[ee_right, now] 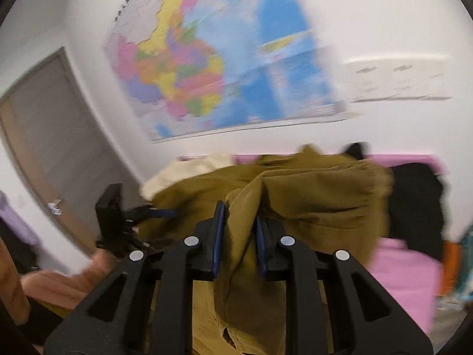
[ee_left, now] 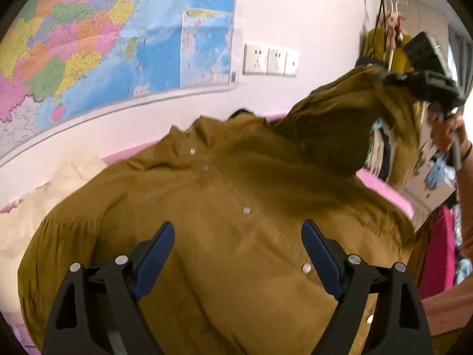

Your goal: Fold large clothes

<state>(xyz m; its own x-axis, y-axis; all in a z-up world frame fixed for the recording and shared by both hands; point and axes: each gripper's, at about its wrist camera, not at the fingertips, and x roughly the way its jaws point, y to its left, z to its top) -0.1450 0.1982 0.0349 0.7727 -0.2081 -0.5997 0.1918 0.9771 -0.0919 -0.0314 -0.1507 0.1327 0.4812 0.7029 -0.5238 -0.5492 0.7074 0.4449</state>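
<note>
Mustard-brown button-front shirt (ee_left: 224, 213) spread over a pink-covered bed (ee_left: 387, 190), filling most of the left wrist view. Matte woven cloth, softly creased. Stitched placket running diagonally from the collar at the far side toward the near right, with a row of small pale round buttons (ee_left: 246, 210) along it. Collar (ee_left: 207, 125) rumpled against the far wall. Left shoulder seam gathered into fine pleats near the sleeve head. Right sleeve (ee_left: 348, 112) lifted off the bed at the far right, bunched and hanging from the right gripper (ee_left: 393, 78).

Left gripper (ee_left: 238, 259) hovering above the shirt's front, blue-padded fingers (ee_left: 153, 254) spread wide, nothing between them.

In the right wrist view, right gripper (ee_right: 238, 236) pinching a thick fold of the sleeve fabric (ee_right: 245, 236) between its blue fingers (ee_right: 219, 230), which stand close together on the cloth; the fabric drapes down toward the camera. View blurred.

Cream-coloured garment (ee_left: 26, 216) lying at the left beside the shirt. Black clothing (ee_right: 414, 195) on the bed at the right. Colourful wall map (ee_left: 103, 38) and a row of white sockets (ee_left: 270, 59) on the far wall.
</note>
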